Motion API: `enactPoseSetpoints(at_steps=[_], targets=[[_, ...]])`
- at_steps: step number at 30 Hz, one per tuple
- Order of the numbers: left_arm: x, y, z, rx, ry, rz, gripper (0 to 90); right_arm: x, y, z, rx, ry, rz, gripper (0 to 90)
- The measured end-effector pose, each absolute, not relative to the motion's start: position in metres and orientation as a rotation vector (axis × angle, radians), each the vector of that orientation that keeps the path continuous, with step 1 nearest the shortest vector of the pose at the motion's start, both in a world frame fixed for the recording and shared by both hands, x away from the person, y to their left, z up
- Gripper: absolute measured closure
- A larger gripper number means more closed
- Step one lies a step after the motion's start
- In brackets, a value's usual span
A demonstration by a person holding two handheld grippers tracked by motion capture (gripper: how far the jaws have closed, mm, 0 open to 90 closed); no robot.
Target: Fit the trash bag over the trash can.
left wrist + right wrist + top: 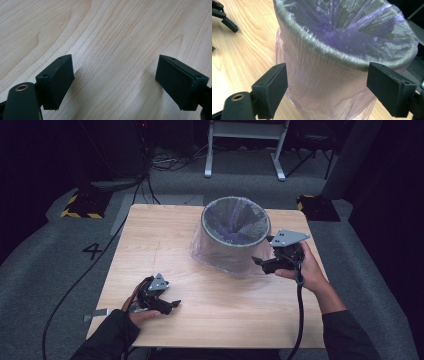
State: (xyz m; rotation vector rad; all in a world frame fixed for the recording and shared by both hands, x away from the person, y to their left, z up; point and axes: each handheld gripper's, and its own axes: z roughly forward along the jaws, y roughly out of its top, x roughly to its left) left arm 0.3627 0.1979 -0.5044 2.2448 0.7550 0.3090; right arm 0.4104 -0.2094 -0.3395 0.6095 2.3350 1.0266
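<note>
A round grey bin lined with a thin purple plastic bag stands on the wooden table, at the middle of its far half. The bag's edge is folded down over the rim and hangs loose around the outside wall. My right gripper is open just at the bin's right side, jaws pointed at its bag-covered wall, pads apart from it. My left gripper rests low at the table's front left, open, with bare wood between its jaws.
The left gripper lies well away from the bin. Beyond the table's far edge are grey carpet, cables, a white frame's legs and yellow-black marked bases.
</note>
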Motion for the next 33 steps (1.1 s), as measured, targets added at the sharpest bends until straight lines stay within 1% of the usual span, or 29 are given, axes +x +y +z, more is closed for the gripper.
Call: enactPoseSetpoints(at_steps=[33], targets=[[0.363, 0.198, -0.504, 2.245, 0.755, 0.309, 14.7, 0.407, -0.226, -0.398, 0.698, 2.436, 0.899, 17.2]])
